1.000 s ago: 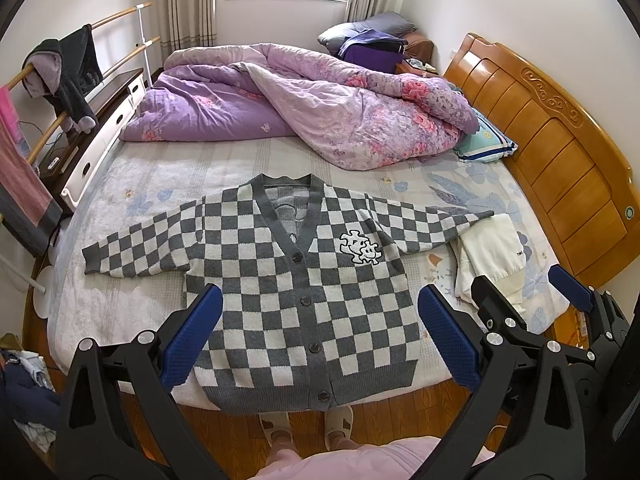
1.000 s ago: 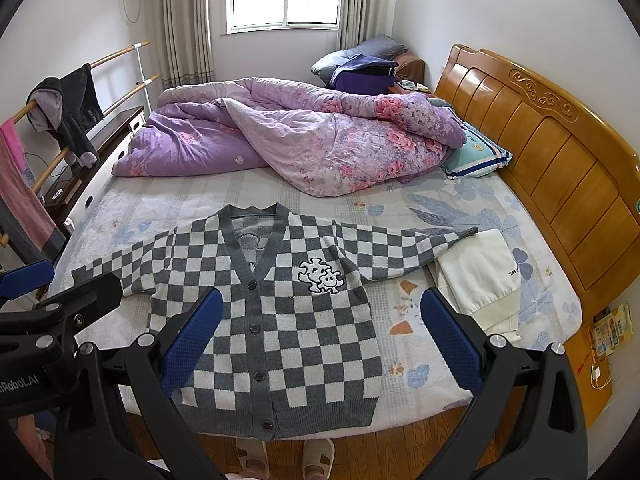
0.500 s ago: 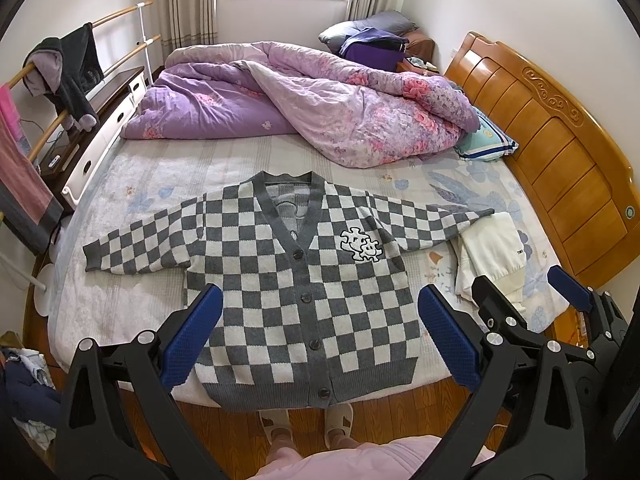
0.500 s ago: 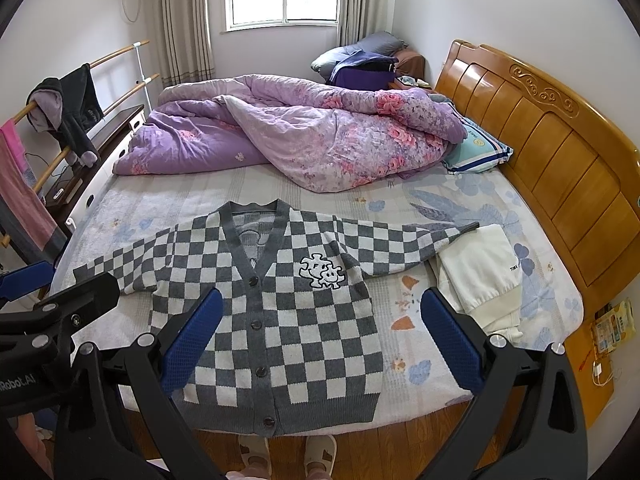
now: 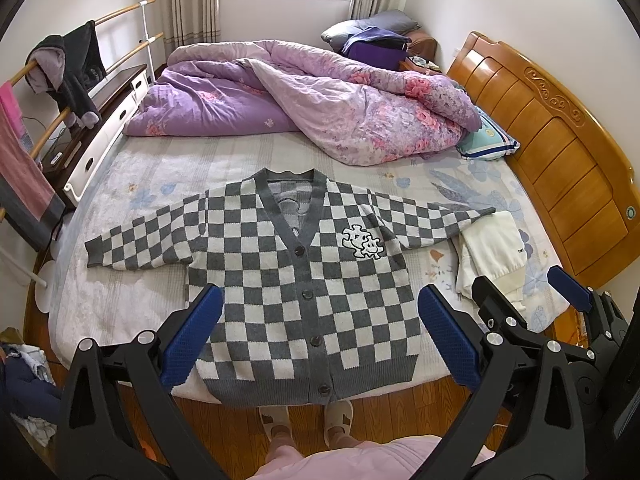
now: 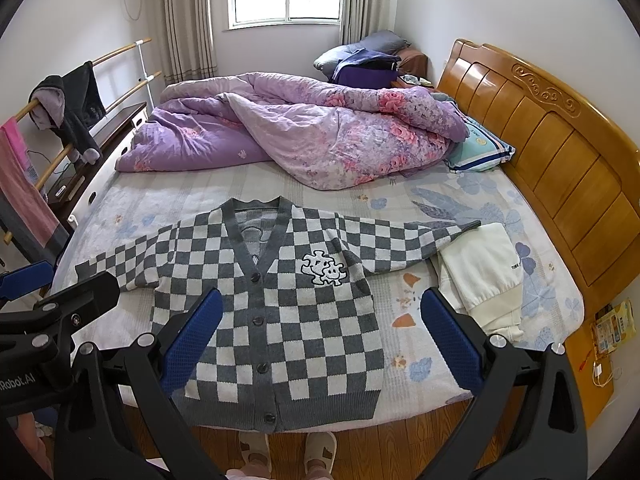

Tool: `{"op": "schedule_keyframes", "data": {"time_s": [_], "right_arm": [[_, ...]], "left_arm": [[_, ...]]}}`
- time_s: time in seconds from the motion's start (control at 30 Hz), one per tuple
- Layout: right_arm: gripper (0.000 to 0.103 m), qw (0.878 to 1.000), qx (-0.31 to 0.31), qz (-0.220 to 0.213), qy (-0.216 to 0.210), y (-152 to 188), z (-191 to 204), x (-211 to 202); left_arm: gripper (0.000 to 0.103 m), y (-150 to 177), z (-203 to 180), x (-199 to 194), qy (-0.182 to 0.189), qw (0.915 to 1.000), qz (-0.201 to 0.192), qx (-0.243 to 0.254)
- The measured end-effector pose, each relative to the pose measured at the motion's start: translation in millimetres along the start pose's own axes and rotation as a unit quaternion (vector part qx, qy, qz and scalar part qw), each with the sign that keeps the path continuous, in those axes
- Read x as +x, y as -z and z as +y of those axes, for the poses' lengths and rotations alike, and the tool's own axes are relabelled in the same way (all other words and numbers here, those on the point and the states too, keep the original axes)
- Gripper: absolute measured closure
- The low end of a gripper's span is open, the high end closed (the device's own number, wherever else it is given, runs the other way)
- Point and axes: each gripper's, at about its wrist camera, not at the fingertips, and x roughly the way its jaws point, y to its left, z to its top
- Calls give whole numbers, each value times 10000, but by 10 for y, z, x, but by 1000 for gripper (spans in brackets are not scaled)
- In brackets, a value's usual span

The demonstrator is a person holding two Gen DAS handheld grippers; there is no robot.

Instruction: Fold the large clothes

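A grey-and-white checkered cardigan [image 5: 296, 276] [image 6: 280, 304] lies flat and face up on the bed, buttoned, both sleeves spread sideways, its hem at the near bed edge. The right sleeve's cuff rests against a folded cream garment [image 5: 492, 252] [image 6: 480, 268]. My left gripper [image 5: 320, 336] hovers open above the cardigan's lower half, holding nothing. High over the hem, my right gripper [image 6: 320, 340] is open and empty too. The right gripper's body also shows at the right edge of the left wrist view, and the left gripper's at the left edge of the right wrist view.
A crumpled purple floral quilt [image 5: 320, 108] fills the far half of the bed [image 6: 440, 360]. A wooden headboard [image 5: 560, 152] runs along the right. A clothes rail [image 5: 52, 80] with hanging garments stands at the left. The person's slippered feet [image 5: 308, 420] stand on the wood floor.
Both grippers have drifted slightly, so the cardigan sits a little higher in both views. Nothing on the bed has moved; both grippers stay open.
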Motion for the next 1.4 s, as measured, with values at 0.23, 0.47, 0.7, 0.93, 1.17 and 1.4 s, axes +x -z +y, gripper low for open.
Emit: {"op": "schedule_keyframes", "data": {"time_s": [0.23, 0.47, 0.7, 0.93, 1.17, 1.4], "right_arm": [[8, 10000, 2, 36, -45, 112, 44, -21], [8, 9995, 7, 204, -222, 120, -45, 15], [8, 9970, -198, 369, -657, 98, -43, 43], [8, 9871, -715, 543, -1326, 91, 46, 99], [8, 9721, -1006, 948, -1897, 182, 153, 228], [9, 9607, -1110, 1181, -2252, 183, 382, 303]], "left_arm": [[5, 8, -1, -20, -7, 10000, 24, -42], [5, 123, 51, -66, -147, 9995, 87, -256], [5, 377, 164, -112, -483, 9954, 188, -805], [5, 624, 327, -263, -935, 9826, 278, -1584], [5, 912, 508, -398, -1212, 9670, 502, -2185], [5, 1001, 764, -409, -1171, 9580, 600, -2547]]}}
